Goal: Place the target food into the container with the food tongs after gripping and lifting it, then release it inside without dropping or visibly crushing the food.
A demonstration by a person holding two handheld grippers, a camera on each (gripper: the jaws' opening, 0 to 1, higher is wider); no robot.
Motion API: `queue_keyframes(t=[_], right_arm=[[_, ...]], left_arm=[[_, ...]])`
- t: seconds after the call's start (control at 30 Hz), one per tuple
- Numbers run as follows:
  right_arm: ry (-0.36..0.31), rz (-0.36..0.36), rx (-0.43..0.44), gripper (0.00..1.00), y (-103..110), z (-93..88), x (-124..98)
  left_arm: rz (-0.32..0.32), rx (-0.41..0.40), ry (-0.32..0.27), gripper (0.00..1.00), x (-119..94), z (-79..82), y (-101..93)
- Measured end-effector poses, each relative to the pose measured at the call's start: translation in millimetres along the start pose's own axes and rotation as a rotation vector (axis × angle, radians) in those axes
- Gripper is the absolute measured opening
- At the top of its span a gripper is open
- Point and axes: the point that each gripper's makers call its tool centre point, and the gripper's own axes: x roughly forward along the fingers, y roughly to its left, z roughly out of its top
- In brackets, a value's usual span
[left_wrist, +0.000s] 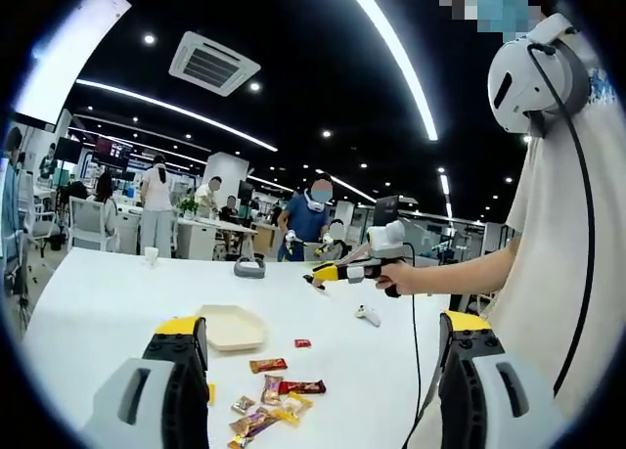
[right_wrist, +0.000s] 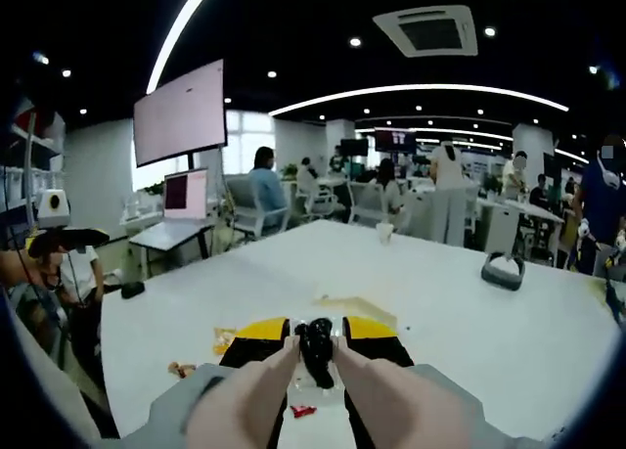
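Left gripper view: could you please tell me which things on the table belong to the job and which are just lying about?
Job: snacks, tray, right gripper.
Lying about: headset, cup, white controller.

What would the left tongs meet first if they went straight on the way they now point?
Probably the candy wrappers scattered on the white table, between the open left tongs; the beige container lies just beyond. Depth is unclear.

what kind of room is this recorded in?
Looks like an open-plan office or lab. A long white table sits up front, with desks and people working behind. There are a wall screen, a ceiling air vent and strip lights overhead.
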Motion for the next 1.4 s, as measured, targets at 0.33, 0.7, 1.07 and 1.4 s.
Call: queue_keyframes(t=[0.33,0.7,1.07,1.4], right_arm=[[-0.002,-0.005,-0.016,0.20,-6.5,5.6,13.9],[-0.018,-0.014,-0.011,0.20,-7.5,15.5,30.3],[-0.044,-0.025,0.009,0.20,-15.2,22.8,44.1],[-0.071,-0.034,0.019,0.21,-17.5,30.6,56.7]], left_arm=[[0.026,-0.005,-0.010,0.99,-5.1,6.1,10.7],[0.040,-0.006,-0.020,0.99,-5.4,8.8,20.1],[0.055,-0.005,-0.021,0.99,-7.8,10.4,26.4],[0.078,-0.012,-0.028,0.99,-13.6,12.0,34.3]])
